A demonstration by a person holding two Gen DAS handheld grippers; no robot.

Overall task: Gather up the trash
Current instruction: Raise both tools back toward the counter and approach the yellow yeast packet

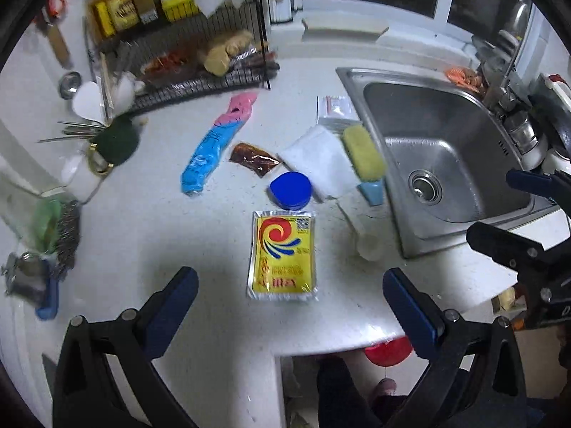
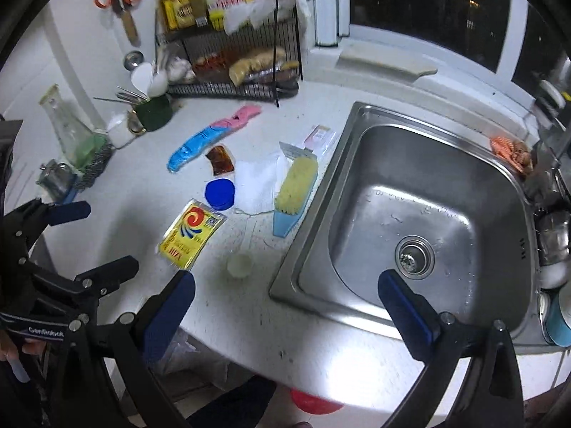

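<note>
A yellow sachet (image 1: 282, 255) (image 2: 191, 233) lies flat on the white counter (image 1: 178, 235), straight ahead of my open left gripper (image 1: 288, 280) and between its fingers in view. Farther back lie a blue lid (image 1: 291, 190) (image 2: 220, 193), a brown sauce sachet (image 1: 254, 158) (image 2: 220, 159), a blue-and-pink wrapper (image 1: 214, 146) (image 2: 210, 135), a white napkin (image 1: 319, 164) (image 2: 257, 183) and a small clear cup (image 1: 369, 246) (image 2: 241, 265). My right gripper (image 2: 285, 280) (image 1: 499, 210) hangs open over the sink's front-left corner, holding nothing. The left gripper (image 2: 103, 239) also shows in the right wrist view.
A steel sink (image 2: 499, 185) (image 1: 374, 78) fills the right side. A yellow-bristled brush (image 1: 364, 157) (image 2: 296, 187) lies beside it. A wire rack (image 1: 200, 82) with bottles and food stands at the back. Jars and a scourer (image 1: 67, 235) crowd the left. A red round object (image 1: 387, 353) sits below the counter edge.
</note>
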